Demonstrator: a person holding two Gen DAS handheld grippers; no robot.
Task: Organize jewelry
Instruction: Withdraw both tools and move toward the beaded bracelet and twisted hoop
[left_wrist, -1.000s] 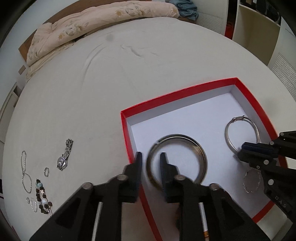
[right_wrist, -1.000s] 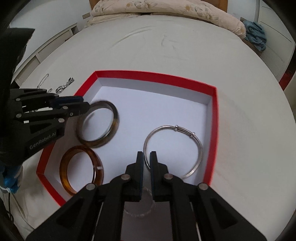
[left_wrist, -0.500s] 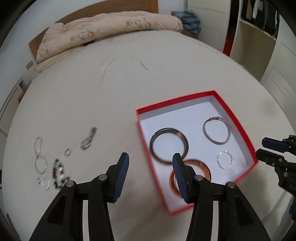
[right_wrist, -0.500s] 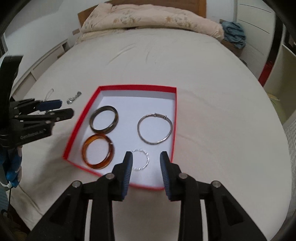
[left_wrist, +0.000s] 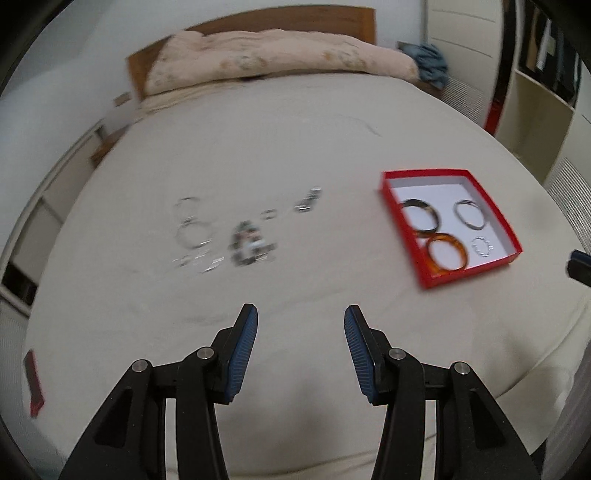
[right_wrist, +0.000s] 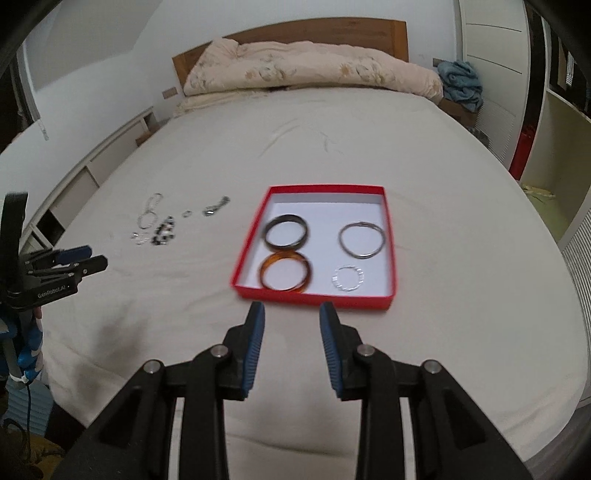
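A red box (right_wrist: 314, 296) with a white floor lies on the bed. In it are a dark bangle (right_wrist: 286, 236), an amber bangle (right_wrist: 284, 272), a thin silver bangle (right_wrist: 362, 239) and a small silver chain bracelet (right_wrist: 347, 279). My right gripper (right_wrist: 291, 318) hangs open and empty, just short of the box's near wall. My left gripper (left_wrist: 300, 321) is also open and empty over bare sheet, with the red box (left_wrist: 476, 275) to its right. Loose jewelry lies ahead of it: a silver necklace (left_wrist: 190, 226), a dark bead string (left_wrist: 248, 246), a ring (left_wrist: 271, 213) and a watch (left_wrist: 308, 201).
A rumpled quilt (right_wrist: 306, 68) lies against the wooden headboard, with a blue cloth (right_wrist: 460, 85) beside it. White shelves (right_wrist: 554, 122) stand along the right. The bed's near edge curves below both grippers. A small red object (left_wrist: 33, 380) sits off the bed's left edge.
Both grippers opened, letting go of the dark bangle and the chain bracelet inside the box, then drew back and up. The left one swung leftward, so the loose jewelry is now ahead of it.
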